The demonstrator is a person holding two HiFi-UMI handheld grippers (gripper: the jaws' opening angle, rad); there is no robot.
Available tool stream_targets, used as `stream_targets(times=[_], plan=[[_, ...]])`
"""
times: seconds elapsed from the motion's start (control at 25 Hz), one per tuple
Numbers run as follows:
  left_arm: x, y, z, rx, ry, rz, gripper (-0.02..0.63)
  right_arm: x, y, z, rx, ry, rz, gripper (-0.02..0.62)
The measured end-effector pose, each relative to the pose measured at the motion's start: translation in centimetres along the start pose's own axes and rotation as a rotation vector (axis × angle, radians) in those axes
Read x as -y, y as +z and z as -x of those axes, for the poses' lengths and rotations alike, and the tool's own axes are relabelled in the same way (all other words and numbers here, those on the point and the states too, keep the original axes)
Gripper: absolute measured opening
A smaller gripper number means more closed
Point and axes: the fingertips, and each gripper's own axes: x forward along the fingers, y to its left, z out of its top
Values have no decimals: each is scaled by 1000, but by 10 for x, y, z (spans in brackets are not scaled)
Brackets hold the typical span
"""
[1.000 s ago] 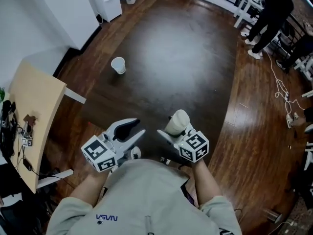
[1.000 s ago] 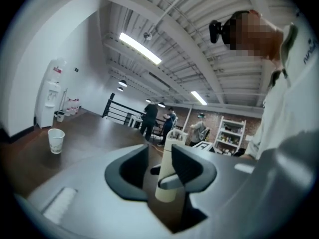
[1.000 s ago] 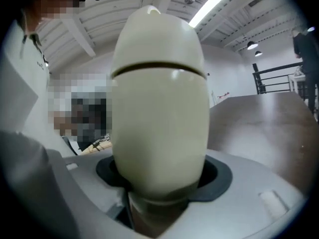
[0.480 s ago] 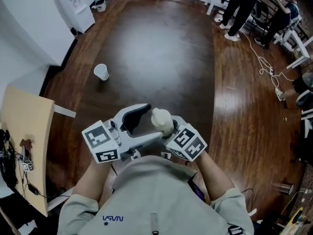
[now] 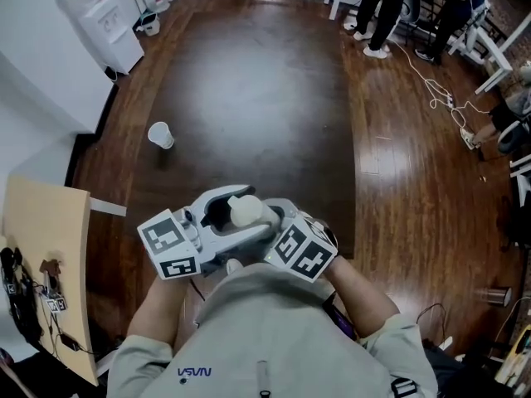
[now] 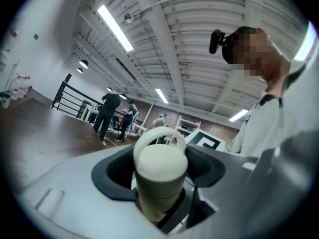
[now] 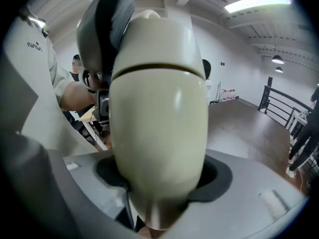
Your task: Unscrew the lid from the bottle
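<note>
1. Right gripper (image 7: 159, 183) is clamped on the body of the cream, rounded plastic bottle (image 7: 159, 133); its dark pads cup both sides; it seems to serve as the anchor, so the body will not turn with the top.
2. Left gripper (image 6: 159, 158) has the cream domed screw lid with a loop handle (image 6: 160, 163) between its jaws; they have just been closing and the pads look seated on the lid's sides; likely the grip for twisting.
3. In the head view, left gripper (image 5: 236, 210) and right gripper (image 5: 270, 222) meet close in front of the person's chest, lid (image 5: 245, 210) between them; bottle is held in the air, not resting on anything, probably so both wrists can turn freely.
4. The right gripper view shows the seam between lid and body tight; judged: lid not yet off, unscrewing at its start.
5. Far left, a white paper cup (image 5: 160, 135) stands alone on the dark brown surface (image 5: 274, 81), well apart from the work.
6. Near left, a pale wooden tabletop (image 5: 46, 239); far right, people stand (image 5: 377, 15) on the wood floor; not involved.
</note>
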Motion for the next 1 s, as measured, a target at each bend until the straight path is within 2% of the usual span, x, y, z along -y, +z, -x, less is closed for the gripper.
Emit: stream_targets(times=[0.08, 0.16, 0.4, 0.48, 0.6, 0.68, 0.76, 0.84, 0.92, 1.0], plan=[[7, 2, -2, -8, -43, -24, 281, -6, 1, 5, 4, 50, 11, 302], [16, 5, -3, -9, -103, -41, 287, -18, 1, 11, 24, 148, 9, 302], [53, 17, 4, 3, -388, -65, 302, -70, 15, 41, 152, 608, 38, 302], [62, 19, 6, 6, -465, -58, 302, -82, 18, 51, 184, 728, 33, 302], [73, 21, 10, 5, -576, -35, 302, -98, 22, 64, 206, 867, 30, 302], [78, 21, 13, 3, -633, -14, 302, -106, 23, 68, 214, 920, 26, 302], [76, 21, 13, 9, -637, 0, 302, -106, 25, 66, 226, 914, 15, 302], [68, 22, 11, 33, -587, 9, 305, -95, 27, 58, 236, 831, -2, 302], [55, 22, 9, 61, -485, 10, 330, -73, 28, 43, 226, 660, -23, 302], [37, 21, 9, 93, -319, -3, 374, -43, 26, 25, 189, 427, -31, 302]])
